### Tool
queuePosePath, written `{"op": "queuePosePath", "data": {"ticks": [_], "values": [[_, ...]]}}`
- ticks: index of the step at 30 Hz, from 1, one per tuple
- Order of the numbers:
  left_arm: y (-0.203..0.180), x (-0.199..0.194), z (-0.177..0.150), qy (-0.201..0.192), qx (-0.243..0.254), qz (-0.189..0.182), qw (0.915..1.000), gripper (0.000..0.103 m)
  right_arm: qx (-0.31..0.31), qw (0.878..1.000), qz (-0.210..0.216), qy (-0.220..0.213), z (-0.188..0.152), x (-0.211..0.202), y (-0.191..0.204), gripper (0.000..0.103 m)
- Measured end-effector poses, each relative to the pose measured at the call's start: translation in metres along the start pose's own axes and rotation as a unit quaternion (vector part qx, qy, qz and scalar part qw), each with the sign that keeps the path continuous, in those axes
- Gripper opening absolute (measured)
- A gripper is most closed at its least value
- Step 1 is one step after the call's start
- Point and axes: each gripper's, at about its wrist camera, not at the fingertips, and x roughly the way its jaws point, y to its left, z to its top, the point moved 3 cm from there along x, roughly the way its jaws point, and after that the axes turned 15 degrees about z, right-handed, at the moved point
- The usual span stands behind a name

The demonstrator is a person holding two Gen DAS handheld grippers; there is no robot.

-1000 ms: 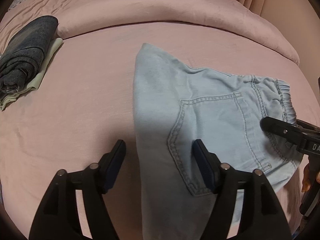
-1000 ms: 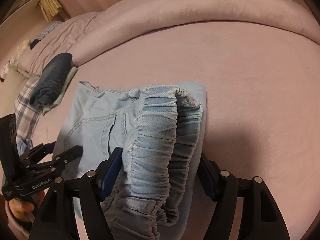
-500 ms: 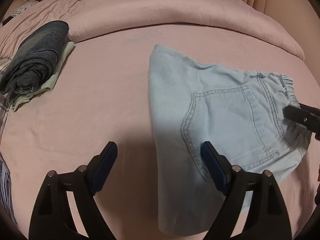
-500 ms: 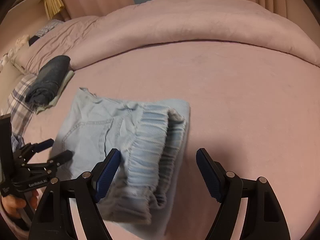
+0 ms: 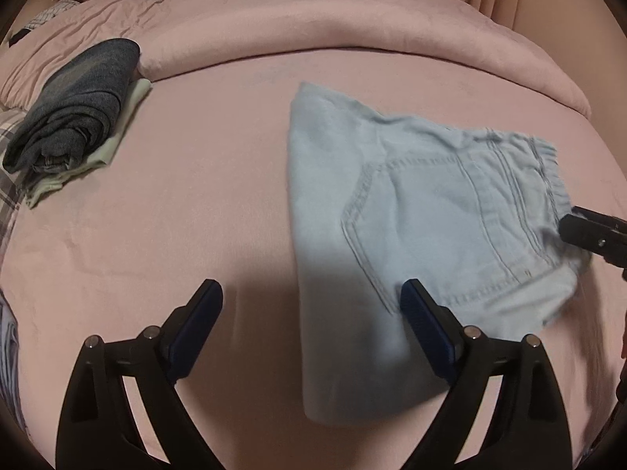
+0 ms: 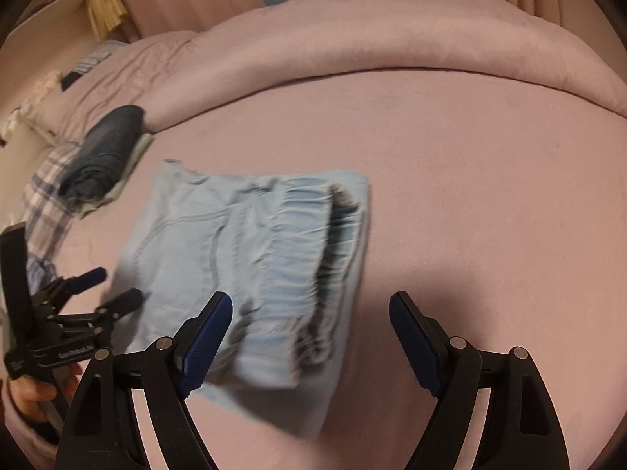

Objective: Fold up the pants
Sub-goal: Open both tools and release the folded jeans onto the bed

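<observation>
- A wide stretch of bare pink bed sheet (image 5: 196, 196) is seen to the left of the folded light-blue denim pants (image 5: 411, 227), and more is seen to their right in the right wrist view.
- The far edge of this open area is bounded by a rolled pink duvet (image 5: 352, 19).
- A stack of folded dark clothes (image 5: 74, 117) is kept well apart from the pants, at the far left.
- The left gripper (image 5: 311, 313) is held above the bed with jaws spread wide, having just been opening; only the near folded edge of the pants is framed between them, unpressed.
- The right gripper (image 6: 309, 325) is likewise wide and has just been opening; the elastic waistband (image 6: 309, 243) is seen just beyond the jaws, released and lying flat.
</observation>
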Motion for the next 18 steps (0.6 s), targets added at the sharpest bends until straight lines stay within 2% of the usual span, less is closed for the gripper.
{"op": "queuePosePath", "data": {"ticks": [2, 4, 7, 11, 15, 18], "values": [[-0.004, 0.005, -0.007, 0.003, 0.004, 0.004, 1.0000, 0.095, -0.008, 1.000, -0.017, 0.023, -0.006, 0.013, -0.001, 0.083], [-0.002, 0.008, -0.008, 0.006, -0.006, 0.001, 1.0000, 0.097, 0.004, 0.999, -0.012, 0.036, -0.009, 0.025, -0.005, 0.083], [0.001, 0.007, -0.006, 0.013, -0.015, -0.002, 0.9998, 0.098, 0.011, 0.999, -0.014, 0.029, -0.008, 0.028, -0.006, 0.083], [-0.002, -0.008, -0.007, 0.000, -0.005, 0.017, 0.9998, 0.097, 0.006, 1.000, -0.017, 0.020, -0.008, 0.016, 0.004, 0.083], [0.000, -0.026, -0.011, -0.004, -0.020, -0.002, 0.9998, 0.097, -0.004, 1.000, -0.015, 0.005, -0.010, -0.004, 0.017, 0.083], [0.004, -0.039, -0.012, -0.004, -0.036, 0.005, 0.9993, 0.100, -0.013, 1.000, -0.010, -0.006, -0.010, -0.016, 0.028, 0.083]]}}
